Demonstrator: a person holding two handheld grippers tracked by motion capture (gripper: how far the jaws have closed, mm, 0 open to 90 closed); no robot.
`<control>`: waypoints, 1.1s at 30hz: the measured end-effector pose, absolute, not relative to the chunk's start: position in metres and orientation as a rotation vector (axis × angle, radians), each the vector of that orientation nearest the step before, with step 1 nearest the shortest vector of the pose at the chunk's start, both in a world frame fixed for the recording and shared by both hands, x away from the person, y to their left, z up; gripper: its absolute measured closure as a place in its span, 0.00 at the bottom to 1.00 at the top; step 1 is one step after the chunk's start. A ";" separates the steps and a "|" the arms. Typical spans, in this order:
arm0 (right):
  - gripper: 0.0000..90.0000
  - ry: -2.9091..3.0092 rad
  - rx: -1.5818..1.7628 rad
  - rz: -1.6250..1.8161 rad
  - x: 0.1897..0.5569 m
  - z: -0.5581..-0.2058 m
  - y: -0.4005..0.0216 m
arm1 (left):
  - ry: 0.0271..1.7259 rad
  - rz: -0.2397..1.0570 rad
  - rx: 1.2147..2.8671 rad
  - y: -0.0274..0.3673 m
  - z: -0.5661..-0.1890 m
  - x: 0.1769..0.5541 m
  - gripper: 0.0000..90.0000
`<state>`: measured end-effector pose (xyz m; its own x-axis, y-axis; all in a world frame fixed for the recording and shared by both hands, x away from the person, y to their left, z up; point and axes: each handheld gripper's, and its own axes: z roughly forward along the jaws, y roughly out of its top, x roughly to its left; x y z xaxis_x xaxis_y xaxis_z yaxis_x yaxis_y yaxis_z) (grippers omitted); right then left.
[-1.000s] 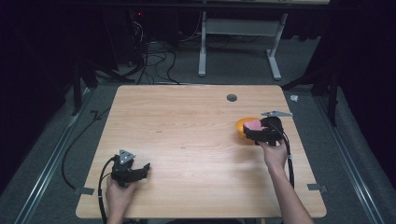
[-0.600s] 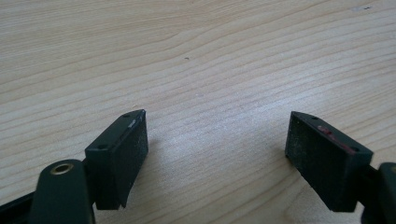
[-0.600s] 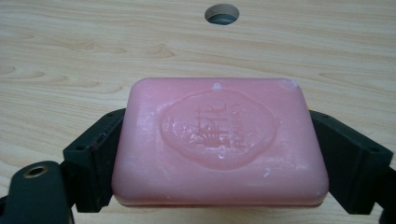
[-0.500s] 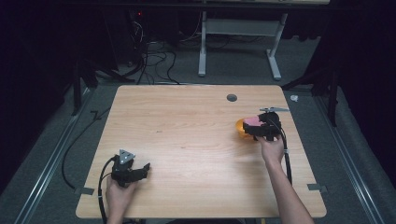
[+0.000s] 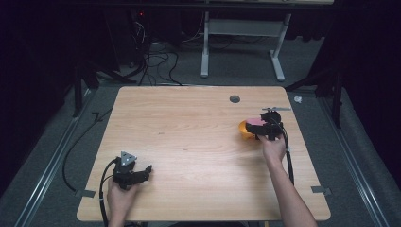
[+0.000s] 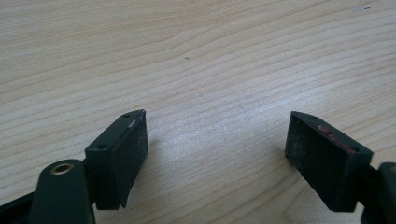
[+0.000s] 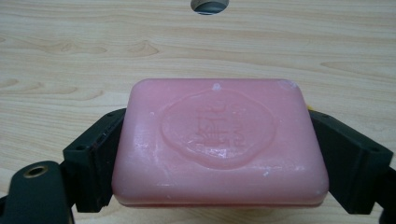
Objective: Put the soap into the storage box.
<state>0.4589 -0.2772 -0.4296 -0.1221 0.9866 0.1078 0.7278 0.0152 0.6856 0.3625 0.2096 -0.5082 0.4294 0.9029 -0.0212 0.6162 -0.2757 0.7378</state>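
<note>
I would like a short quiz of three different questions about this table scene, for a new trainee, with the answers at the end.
1. True or false: the left gripper holds something between its jaws.
2. Which colour is the soap bar that the right gripper clamps? A) green B) pink C) white
3. Fill in: beside the soap, in the high view, lies an ______ object.

Key
1. False: the jaws stand open over bare table.
2. B. The jaws press on both short ends of the bar.
3. Orange. What it is cannot be told; the gripper hides part of it.

Pink soap (image 7: 219, 144); orange dish (image 5: 244, 129); light woodgrain table (image 5: 189, 123).
</note>
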 end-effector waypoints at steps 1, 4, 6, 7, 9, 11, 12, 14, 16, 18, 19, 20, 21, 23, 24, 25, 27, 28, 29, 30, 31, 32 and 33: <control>0.15 1.897 1.751 0.866 0.459 -0.430 -0.277 | 1.278 0.538 2.002 0.210 -0.508 0.363 0.24; 0.15 1.896 1.753 0.857 0.462 -0.429 -0.275 | 1.278 0.537 2.002 0.210 -0.508 0.363 0.24; 0.15 1.895 1.755 0.847 0.465 -0.431 -0.273 | 1.278 0.537 2.002 0.210 -0.508 0.363 0.24; 0.15 1.895 1.763 0.838 0.467 -0.434 -0.273 | 1.278 0.537 2.002 0.210 -0.508 0.362 0.24; 0.15 1.893 1.777 0.831 0.468 -0.437 -0.273 | 1.278 0.537 2.002 0.210 -0.508 0.362 0.24; 0.15 1.895 1.779 0.824 0.469 -0.438 -0.273 | 1.278 0.537 2.002 0.210 -0.508 0.362 0.24; 0.15 1.894 1.784 0.817 0.469 -0.439 -0.273 | 1.278 0.537 2.002 0.210 -0.508 0.362 0.24; 0.15 1.888 1.791 0.813 0.471 -0.441 -0.274 | 1.278 0.537 2.002 0.210 -0.508 0.362 0.24; 0.15 1.886 1.792 0.812 0.471 -0.441 -0.274 | 1.278 0.537 2.002 0.210 -0.508 0.362 0.24; 0.15 1.883 1.794 0.808 0.473 -0.443 -0.274 | 1.278 0.537 2.002 0.210 -0.508 0.362 0.24; 0.15 1.883 1.794 0.808 0.473 -0.443 -0.274 | 1.278 0.537 2.002 0.210 -0.508 0.362 0.24; 0.15 1.881 1.798 0.805 0.473 -0.444 -0.275 | 1.278 0.537 2.002 0.210 -0.508 0.362 0.24; 0.15 1.881 1.798 0.805 0.473 -0.444 -0.275 | 1.278 0.537 2.002 0.210 -0.508 0.362 0.24; 0.15 1.878 1.809 0.801 0.474 -0.445 -0.275 | 1.278 0.537 2.002 0.210 -0.508 0.362 0.24; 0.15 1.878 1.813 0.796 0.475 -0.446 -0.276 | 1.278 0.537 2.001 0.210 -0.508 0.362 0.24; 0.15 1.875 1.813 0.798 0.475 -0.447 -0.275 | 1.278 0.537 2.002 0.210 -0.508 0.363 0.24; 0.15 1.877 1.813 0.793 0.475 -0.448 -0.275 | 1.278 0.537 2.002 0.210 -0.508 0.362 0.24; 0.15 1.878 1.815 0.788 0.475 -0.448 -0.274 | 1.278 0.537 2.001 0.210 -0.508 0.362 0.24; 0.15 1.878 1.815 0.788 0.475 -0.448 -0.274 | 1.278 0.537 2.001 0.210 -0.508 0.362 0.24; 0.15 1.875 1.816 0.788 0.476 -0.449 -0.273 | 1.278 0.537 2.002 0.210 -0.508 0.362 0.24; 0.15 1.875 1.816 0.788 0.476 -0.449 -0.273 | 1.278 0.537 2.002 0.210 -0.508 0.362 0.24; 0.15 1.872 1.821 0.787 0.477 -0.450 -0.273 | 1.278 0.537 2.002 0.210 -0.508 0.362 0.24; 0.15 1.872 1.821 0.787 0.477 -0.450 -0.273 | 1.278 0.537 2.001 0.210 -0.508 0.362 0.24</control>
<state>0.4766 -0.2730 -0.4502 -0.0618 0.9938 0.0927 0.7613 -0.0131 0.6483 0.3625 0.2097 -0.5082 0.4293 0.9029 -0.0216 0.6162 -0.2753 0.7379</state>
